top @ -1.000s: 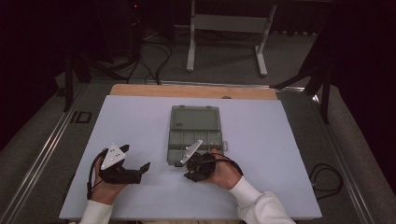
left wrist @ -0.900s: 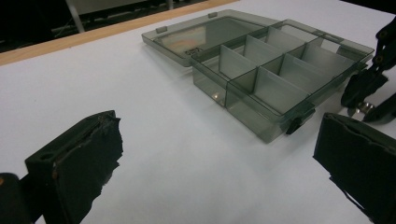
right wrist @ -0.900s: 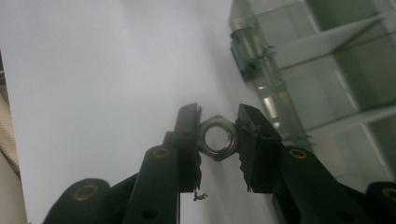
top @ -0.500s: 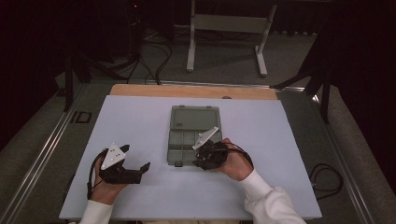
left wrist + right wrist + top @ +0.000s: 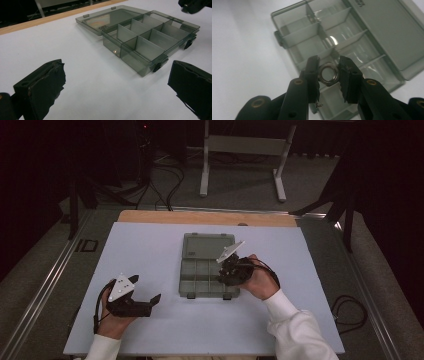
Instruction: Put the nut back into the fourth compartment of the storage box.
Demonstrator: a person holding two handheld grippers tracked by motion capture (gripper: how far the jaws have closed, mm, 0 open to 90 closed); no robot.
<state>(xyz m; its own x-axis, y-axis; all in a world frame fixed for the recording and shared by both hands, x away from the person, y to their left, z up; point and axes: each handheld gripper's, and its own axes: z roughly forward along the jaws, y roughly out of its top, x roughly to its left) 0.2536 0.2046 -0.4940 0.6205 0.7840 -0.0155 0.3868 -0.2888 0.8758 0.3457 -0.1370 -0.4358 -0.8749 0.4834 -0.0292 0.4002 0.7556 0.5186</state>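
Note:
A smoky clear plastic organizer box [image 5: 207,265] lies open in the middle of the white table, its lid [image 5: 208,245] folded flat toward the far side. Dividers split its tray [image 5: 147,37] into several empty compartments [image 5: 332,37]. My right gripper [image 5: 328,74] is shut on a small metal ring nut [image 5: 328,74], held above the tray. In the high view the right gripper [image 5: 231,272] hovers over the box's right side. My left gripper [image 5: 145,295] rests at the near left, its jaws wide apart and empty, and its fingers [image 5: 42,85] face the box.
The white table top [image 5: 150,245] has a wooden strip [image 5: 205,217] along its far edge. A metal stand [image 5: 245,150] and cables [image 5: 160,175] sit on the floor behind. A cable [image 5: 347,312] loops off the table's right side.
My right gripper has moved from the box's near edge up and to the right, over the tray's right side. The left gripper has stayed put.

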